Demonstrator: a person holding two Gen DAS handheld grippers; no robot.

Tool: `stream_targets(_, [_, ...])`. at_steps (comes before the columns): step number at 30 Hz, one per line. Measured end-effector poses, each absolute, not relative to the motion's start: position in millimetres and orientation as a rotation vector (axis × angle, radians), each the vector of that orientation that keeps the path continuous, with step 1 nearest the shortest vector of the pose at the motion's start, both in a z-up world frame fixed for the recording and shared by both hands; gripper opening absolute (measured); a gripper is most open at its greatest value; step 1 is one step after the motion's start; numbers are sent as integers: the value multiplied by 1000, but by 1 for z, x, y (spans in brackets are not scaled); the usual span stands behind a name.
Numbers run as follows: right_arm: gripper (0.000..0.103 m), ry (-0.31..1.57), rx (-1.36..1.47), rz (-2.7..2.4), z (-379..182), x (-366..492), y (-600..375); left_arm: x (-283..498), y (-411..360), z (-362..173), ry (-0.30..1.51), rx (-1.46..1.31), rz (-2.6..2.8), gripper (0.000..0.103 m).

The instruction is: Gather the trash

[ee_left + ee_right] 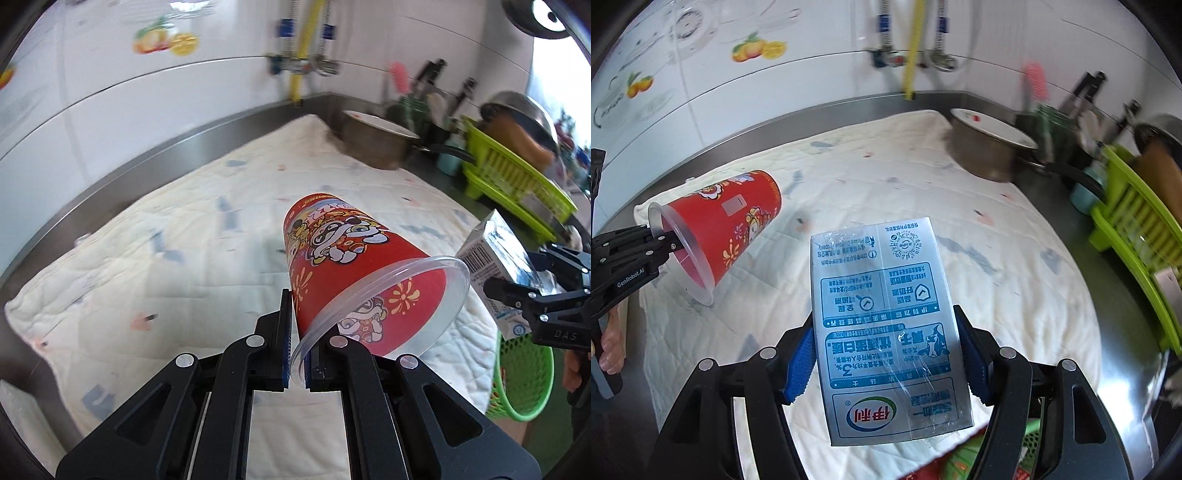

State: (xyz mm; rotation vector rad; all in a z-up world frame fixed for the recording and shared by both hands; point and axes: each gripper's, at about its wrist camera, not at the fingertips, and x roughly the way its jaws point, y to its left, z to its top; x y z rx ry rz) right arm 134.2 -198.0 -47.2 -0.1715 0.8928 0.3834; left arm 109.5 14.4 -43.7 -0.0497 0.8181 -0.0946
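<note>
Two items gripped, red cup (343,266) tilted, base away

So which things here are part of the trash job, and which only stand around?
Job:
- red cup, held by left gripper
- milk carton, held by right gripper
- green basket

Standing around:
- pot
- dish rack
- quilted cloth

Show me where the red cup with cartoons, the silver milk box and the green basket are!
Red printed plastic cup (343,258), left wrist view, on its printed side.
Silver milk carton (886,332), right wrist view, on its front face.
Green mesh plastic basket (532,384), left wrist view, on its wall.
</note>
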Motion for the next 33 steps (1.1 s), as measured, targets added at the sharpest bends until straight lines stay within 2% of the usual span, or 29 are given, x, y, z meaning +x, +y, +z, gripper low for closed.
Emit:
stream_targets(24, [65,947,-310,588,-94,173,-74,73,121,-91,897,-191,198,4])
stream_targets(33, [65,980,-312,584,-108,192,-46,73,129,-105,942,-183,214,4])
